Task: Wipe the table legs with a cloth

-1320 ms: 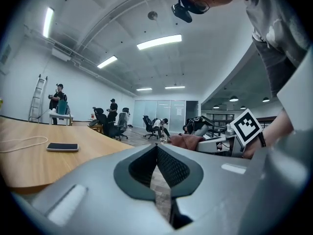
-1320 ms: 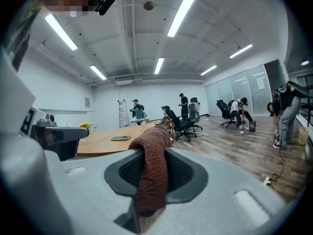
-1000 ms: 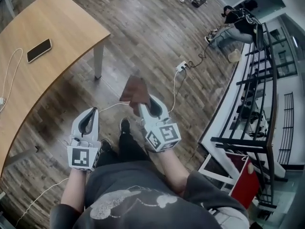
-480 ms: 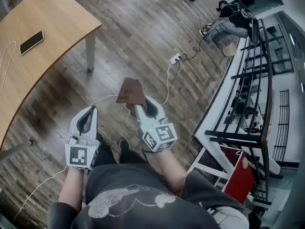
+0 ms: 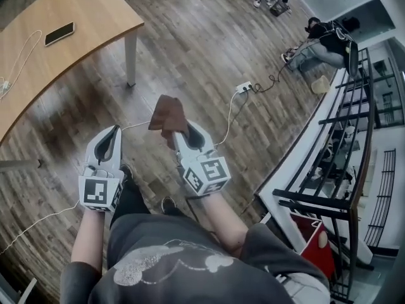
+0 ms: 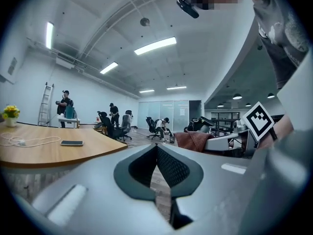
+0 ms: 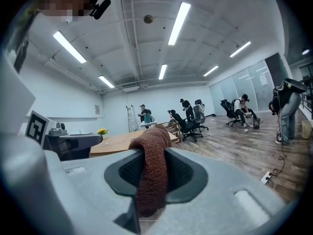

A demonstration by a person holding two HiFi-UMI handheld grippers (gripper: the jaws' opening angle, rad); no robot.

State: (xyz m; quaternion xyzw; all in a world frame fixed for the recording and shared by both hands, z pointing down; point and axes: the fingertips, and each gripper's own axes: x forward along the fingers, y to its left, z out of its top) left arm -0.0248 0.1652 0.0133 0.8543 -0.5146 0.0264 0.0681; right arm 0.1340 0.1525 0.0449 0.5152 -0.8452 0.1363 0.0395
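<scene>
A brown cloth (image 5: 168,118) hangs pinched in my right gripper (image 5: 179,135), held at waist height over the wooden floor. In the right gripper view the cloth (image 7: 152,168) fills the gap between the jaws, which are shut on it. My left gripper (image 5: 112,136) is beside it on the left, shut with nothing in it; its dark pads (image 6: 157,165) meet in the left gripper view. The wooden table (image 5: 57,62) stands to the upper left, and its white leg (image 5: 131,59) is well ahead of both grippers.
A phone (image 5: 59,33) and a white cable (image 5: 19,62) lie on the table top. A power strip (image 5: 243,87) with cords sits on the floor ahead. A black railing (image 5: 354,163) runs along the right. People and office chairs are far off.
The view has shifted as the person stepped; the table and its leg now sit slightly further right and higher. Both grippers kept their pose, with the cloth still held in the right one.
</scene>
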